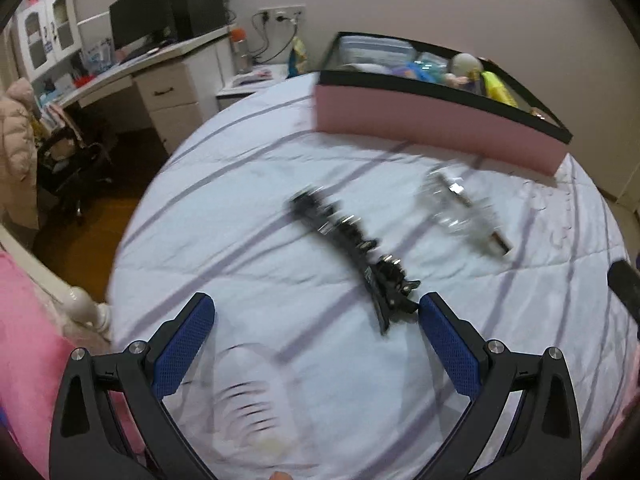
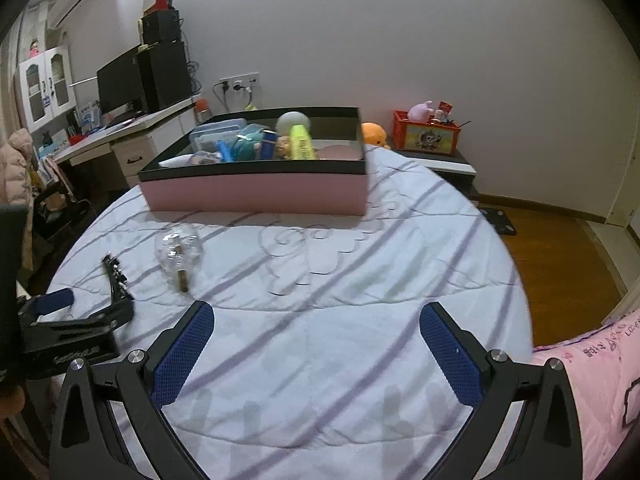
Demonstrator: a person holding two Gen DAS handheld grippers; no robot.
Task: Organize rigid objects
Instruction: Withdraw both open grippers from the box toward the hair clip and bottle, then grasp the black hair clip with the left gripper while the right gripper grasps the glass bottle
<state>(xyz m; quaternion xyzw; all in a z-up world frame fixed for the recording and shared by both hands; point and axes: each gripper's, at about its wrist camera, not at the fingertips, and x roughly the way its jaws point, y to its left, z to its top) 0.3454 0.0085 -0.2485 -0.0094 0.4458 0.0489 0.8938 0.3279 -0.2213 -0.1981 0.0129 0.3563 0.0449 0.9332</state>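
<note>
A long black hair clip (image 1: 354,246) is seen lying flat on the striped bed cover (image 1: 248,208), its long axis running diagonally from far left to near right in the left wrist view, with its near end just beside the right blue pad of the left tongs (image 1: 316,320). The left tongs are spread wide and nothing is held between the pads. A clear glass bulb (image 2: 179,249) with a brass base is laid on its side to the right of the clip, well apart from it, its base pointed toward the near side of the bed. A pink box (image 2: 256,192) with a black rim is set at the far edge of the bed, already filled with assorted items. The right tongs (image 2: 316,322) are likewise held wide apart and empty above a broad bare stretch of cover. Open room is left between clip, bulb and box; the bed's left edge drops to wooden floor (image 1: 80,240).
</note>
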